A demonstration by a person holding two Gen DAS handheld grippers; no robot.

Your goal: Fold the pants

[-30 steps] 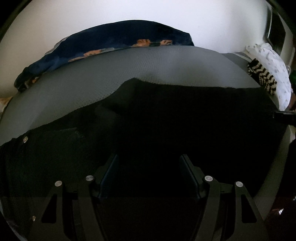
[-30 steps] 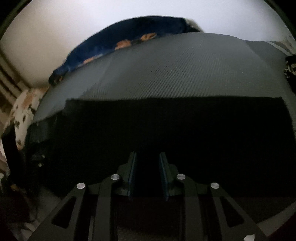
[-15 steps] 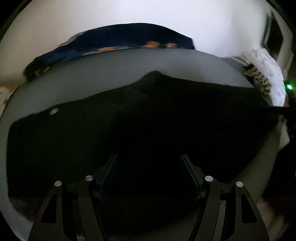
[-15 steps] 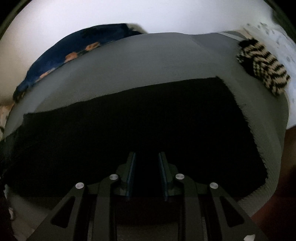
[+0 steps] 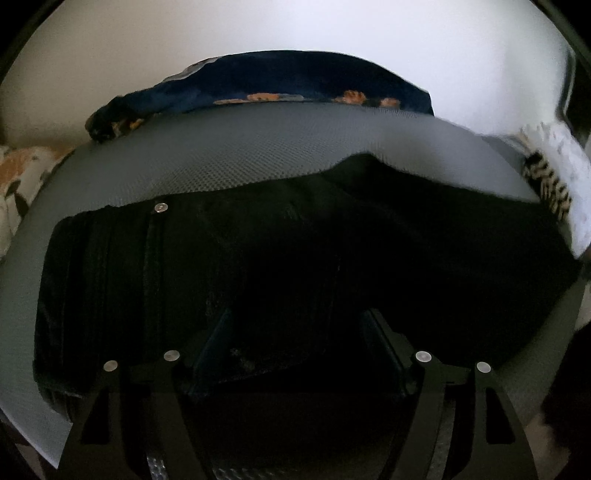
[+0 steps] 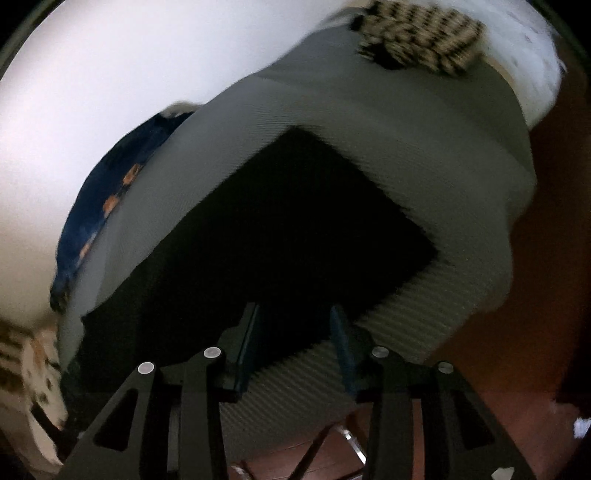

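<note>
Since the earlier frames the right wrist view has rolled hard, so the grey mat now runs diagonally, and the right gripper's (image 6: 295, 332) jaws have just been opening; they stand apart over the near edge of the black pants (image 6: 280, 229), with dark cloth and bare ribbed mat showing in the gap between them and no pad pressing on anything. In the left wrist view the waistband with its metal button (image 5: 161, 208) has slid further into the left part of the frame, and the left gripper (image 5: 299, 339) stands wide, its jaws having just been opening a little; dark fabric lies in the gap between the two fingers, though the shadow is too deep to tell whether it touches them (nothing looks pinched).

Outward from there, the pants lie flat across the grey mat (image 5: 236, 155), filling the middle of both views, one square corner pointing toward the upper centre of the right wrist picture. Beyond the mat's far edge lies a dark blue cloth with orange print (image 5: 295, 81) against a pale wall (image 5: 295, 26). At upper right sits a black-and-cream striped item (image 6: 421, 40) beside white fabric (image 6: 535, 66).
</note>
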